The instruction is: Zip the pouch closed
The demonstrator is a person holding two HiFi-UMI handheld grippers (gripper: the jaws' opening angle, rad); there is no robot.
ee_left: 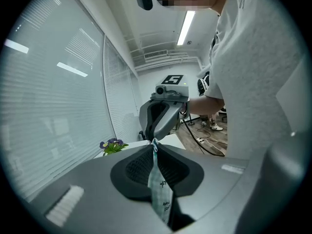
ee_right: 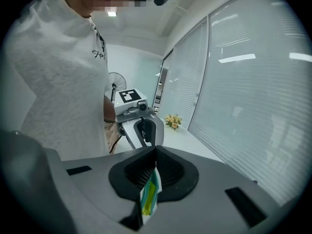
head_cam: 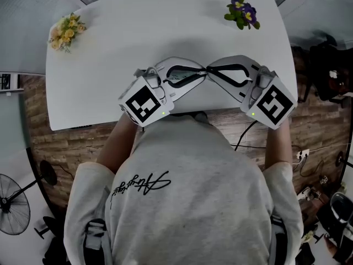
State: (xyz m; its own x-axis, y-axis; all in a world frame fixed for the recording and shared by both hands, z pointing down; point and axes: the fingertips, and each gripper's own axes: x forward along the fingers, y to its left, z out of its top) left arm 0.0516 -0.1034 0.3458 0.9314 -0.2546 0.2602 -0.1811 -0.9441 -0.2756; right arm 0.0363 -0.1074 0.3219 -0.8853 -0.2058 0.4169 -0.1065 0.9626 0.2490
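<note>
Pouch [ee_left: 159, 191] is pinched edge-on between the two grippers, over the near edge of the surface [head_cam: 110, 65]. Contents can't be seen.

left gripper [ee_left: 154, 143]: jaws closed on the pale printed end of the pouch.

right gripper [ee_right: 156, 149]: jaws closed on the end with the green-yellow strip.

The surface is white. Yellow flowers [head_cam: 66, 31] are at the far left corner and purple flowers [head_cam: 242, 12] at the far right, both well apart from the grippers.

Room: fan [head_cam: 14, 208] on the wood floor [head_cam: 66, 142] at lower left, blinds [ee_left: 48, 106] along the window wall.

Pose: both grippers are held in front of the person's shirt [head_cam: 187, 186], tips meeting nose to nose. Each points inward and slightly down, marker cubes outward.
</note>
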